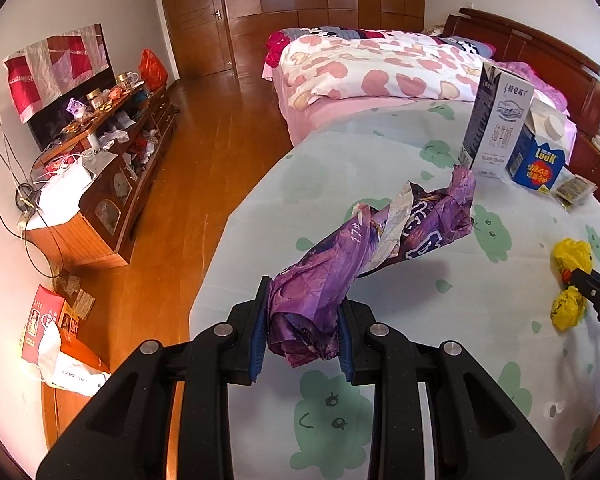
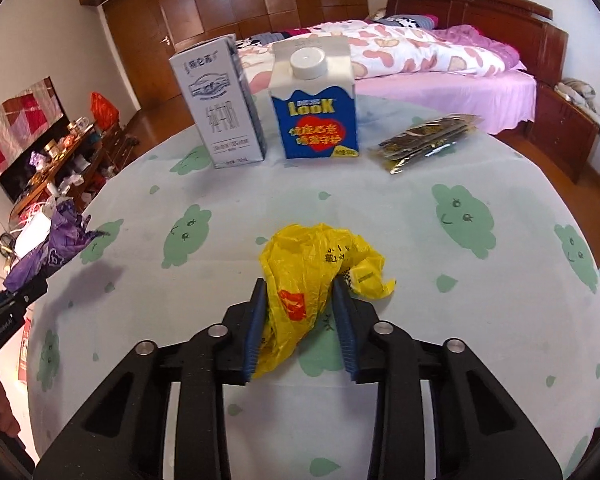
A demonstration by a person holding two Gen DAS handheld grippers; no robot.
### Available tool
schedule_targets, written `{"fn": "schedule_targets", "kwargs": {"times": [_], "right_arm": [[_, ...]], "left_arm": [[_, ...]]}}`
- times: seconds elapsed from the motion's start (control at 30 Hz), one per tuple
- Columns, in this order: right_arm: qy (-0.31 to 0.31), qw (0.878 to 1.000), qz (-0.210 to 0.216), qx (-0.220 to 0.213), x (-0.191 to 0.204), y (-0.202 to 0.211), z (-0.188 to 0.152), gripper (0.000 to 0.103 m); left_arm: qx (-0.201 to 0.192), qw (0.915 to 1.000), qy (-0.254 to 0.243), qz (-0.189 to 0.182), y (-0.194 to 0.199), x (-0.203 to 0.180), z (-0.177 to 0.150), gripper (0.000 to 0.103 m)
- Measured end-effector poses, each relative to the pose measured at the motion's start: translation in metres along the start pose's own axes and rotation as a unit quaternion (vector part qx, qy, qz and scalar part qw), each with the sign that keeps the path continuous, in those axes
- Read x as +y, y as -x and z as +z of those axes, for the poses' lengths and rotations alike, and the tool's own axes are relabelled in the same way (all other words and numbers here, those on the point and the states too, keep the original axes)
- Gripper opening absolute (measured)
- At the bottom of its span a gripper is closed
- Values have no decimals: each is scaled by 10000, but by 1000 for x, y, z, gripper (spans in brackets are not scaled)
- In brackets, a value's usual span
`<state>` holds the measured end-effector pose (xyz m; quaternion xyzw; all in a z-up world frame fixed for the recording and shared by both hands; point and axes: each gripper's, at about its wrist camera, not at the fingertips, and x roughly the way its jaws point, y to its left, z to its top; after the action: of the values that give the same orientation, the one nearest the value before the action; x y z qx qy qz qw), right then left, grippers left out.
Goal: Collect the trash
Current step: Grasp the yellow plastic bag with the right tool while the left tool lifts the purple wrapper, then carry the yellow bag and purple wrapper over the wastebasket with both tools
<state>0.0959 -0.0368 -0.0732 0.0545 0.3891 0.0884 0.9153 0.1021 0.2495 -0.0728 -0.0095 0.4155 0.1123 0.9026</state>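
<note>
We see a round worktop (image 2: 380, 216) covered in a pale cloth printed with green cartoon faces, in a bedroom with a bed (image 2: 440, 76) beyond it.

In the right wrist view, a crumpled yellow plastic bag (image 2: 312, 264) lies on the near middle of the worktop, directly between the two blue pads of the right claw (image 2: 300, 320). The right claw is nearly closed. Its left pad presses against the bag; the right pad touches the bag only at its far tip, with cloth visible in the gap beside it nearer the camera. The bag bulges out past the fingertips toward the far side.

In the left wrist view, the left claw (image 1: 303, 322) is closed tightly on one end of a crumpled purple wrapper (image 1: 380, 236). The wrapper sticks out away from the claw, lifted above the worktop, with its shadow on the cloth below. The left claw is over the left edge of the worktop.

On the far side of the worktop stand two cartons, just beside each other: a tall grey-white milk carton (image 2: 220, 104) on the left and a shorter blue and white carton (image 2: 314, 100) with a white screw cap on the right. We cannot tell what is inside them. Right of the cartons lies a flat dark snack packet (image 2: 428, 142).
</note>
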Motion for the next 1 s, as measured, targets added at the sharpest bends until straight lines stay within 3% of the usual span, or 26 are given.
{"fn": "schedule_targets", "kwargs": {"times": [0.17,0.47,1.0], "right_arm": [[64,9999,120,-28,-5,6,1,24],[522,9981,-36,-332,-10,44,-17,24],[540,9972,-251,-450,-48,95,-56,24]], "left_arm": [[-60,10000,-36,14,8,-4,-2,29],[-25,9999,-98,-68,21,-26,-16,30],[-27,9994,-188,-295,54,-64,-49,30]]}}
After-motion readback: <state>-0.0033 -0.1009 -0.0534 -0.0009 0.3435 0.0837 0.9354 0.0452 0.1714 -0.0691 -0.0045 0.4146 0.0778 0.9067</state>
